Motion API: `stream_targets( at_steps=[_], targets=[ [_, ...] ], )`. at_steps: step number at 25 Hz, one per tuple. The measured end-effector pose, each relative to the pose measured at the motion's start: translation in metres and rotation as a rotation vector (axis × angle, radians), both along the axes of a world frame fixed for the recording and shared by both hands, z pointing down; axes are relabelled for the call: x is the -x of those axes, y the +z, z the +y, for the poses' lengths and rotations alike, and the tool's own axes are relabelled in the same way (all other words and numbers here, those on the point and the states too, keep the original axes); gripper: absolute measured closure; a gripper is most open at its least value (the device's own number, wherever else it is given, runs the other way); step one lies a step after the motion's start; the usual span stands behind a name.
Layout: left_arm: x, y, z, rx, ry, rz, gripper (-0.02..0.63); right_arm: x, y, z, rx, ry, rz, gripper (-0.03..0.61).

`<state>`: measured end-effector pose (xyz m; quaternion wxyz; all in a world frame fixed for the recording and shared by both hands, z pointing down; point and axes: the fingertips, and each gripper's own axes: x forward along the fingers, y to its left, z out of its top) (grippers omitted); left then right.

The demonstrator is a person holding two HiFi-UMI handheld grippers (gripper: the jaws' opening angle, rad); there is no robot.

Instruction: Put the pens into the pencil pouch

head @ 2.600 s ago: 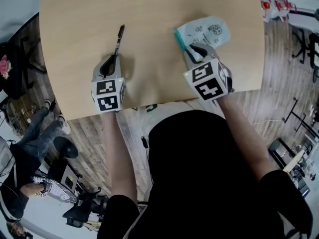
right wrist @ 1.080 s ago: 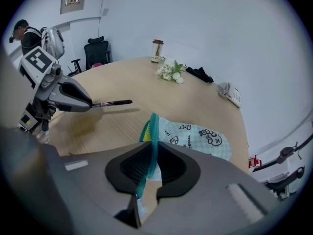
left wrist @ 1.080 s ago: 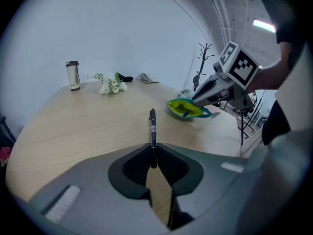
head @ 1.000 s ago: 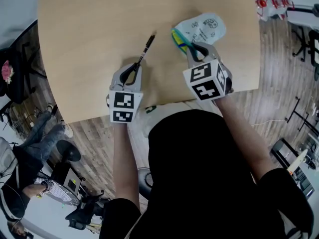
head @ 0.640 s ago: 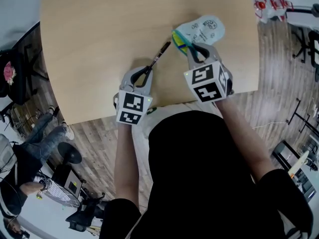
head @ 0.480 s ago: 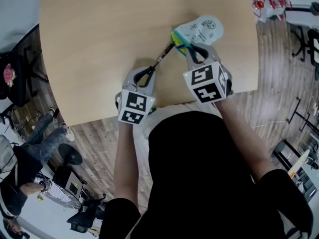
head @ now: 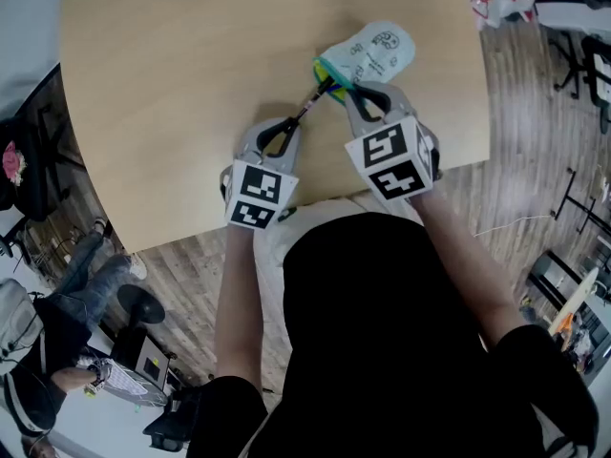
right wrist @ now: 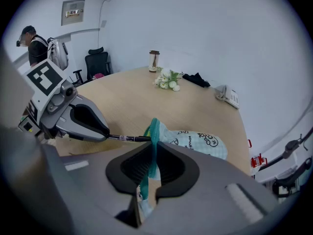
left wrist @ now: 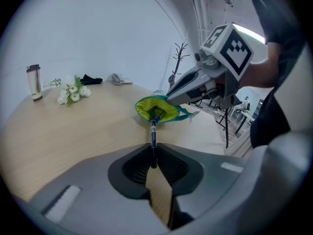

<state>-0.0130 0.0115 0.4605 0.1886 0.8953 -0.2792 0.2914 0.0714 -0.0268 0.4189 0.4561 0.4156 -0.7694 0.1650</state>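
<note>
A pale blue printed pencil pouch (head: 374, 50) with a green lining and a teal rim lies on the wooden table (head: 172, 84). My right gripper (head: 366, 98) pinches its teal rim (right wrist: 153, 136) and holds the mouth up; its jaws are closing on that rim. My left gripper (head: 280, 136) is shut on the back end of a black pen (head: 307, 111). The pen (left wrist: 153, 133) points up and to the right, and its tip is inside the pouch's green mouth (left wrist: 159, 109). In the right gripper view the pen (right wrist: 124, 138) reaches from the left gripper (right wrist: 90, 124) to the pouch (right wrist: 198, 142).
A bunch of white flowers (right wrist: 166, 80), a tumbler (right wrist: 154, 60), a black item (right wrist: 195, 80) and a telephone (right wrist: 229, 96) lie at the table's far side. The near table edge (head: 315, 198) runs just under both grippers. A person (right wrist: 33, 44) stands beyond the table.
My left gripper has carried the pen to the right, up to the pouch, and the pen's tip has gone into the mouth. The right gripper has kept its hold on the rim.
</note>
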Motion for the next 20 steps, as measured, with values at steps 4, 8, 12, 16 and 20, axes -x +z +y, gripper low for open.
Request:
stream_targets(
  at_steps=[4,8,12,16,20],
  targets=[
    [-0.011,-0.001,-0.007,0.002,0.024,0.003,0.577,-0.005,-0.003,-0.001,-0.003,0.006,-0.002,0.543],
    [-0.016,-0.001,-0.008,0.001,0.042,0.01,0.577,-0.002,-0.004,0.003,-0.001,0.008,-0.003,0.543],
    [-0.023,-0.001,-0.015,-0.012,0.056,0.006,0.577,-0.002,-0.002,0.004,0.006,0.013,-0.005,0.543],
    [-0.037,-0.004,-0.022,-0.025,0.065,0.009,0.577,-0.005,-0.003,0.005,0.008,0.016,-0.015,0.543],
    [-0.049,-0.007,-0.029,-0.034,0.066,0.015,0.577,-0.008,-0.005,0.005,0.005,0.01,-0.025,0.543]
  ],
)
